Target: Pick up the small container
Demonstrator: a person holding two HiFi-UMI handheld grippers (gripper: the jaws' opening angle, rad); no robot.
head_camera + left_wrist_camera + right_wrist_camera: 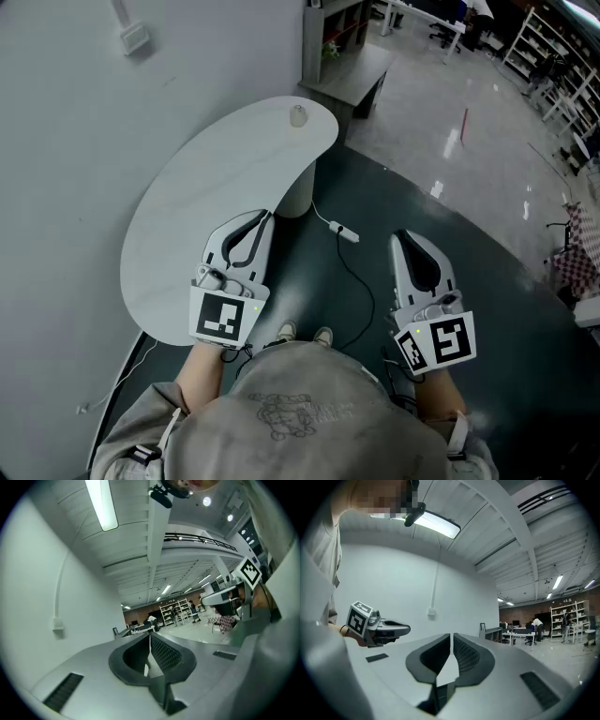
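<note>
1. The small container [298, 115] stands at the far end of the curved white tabletop [187, 206], well apart from both grippers.
2. The left gripper [266, 217] hovers level over the tabletop's near part, jaws closed on nothing.
3. The right gripper [401, 235] hangs to the right over the dark floor [506, 309], jaws closed and empty.

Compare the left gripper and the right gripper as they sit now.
The left gripper hangs over the white table; the right gripper is over the dark floor. The left is nearer the small container than the right. Both are shut, empty and pointing level.
</note>
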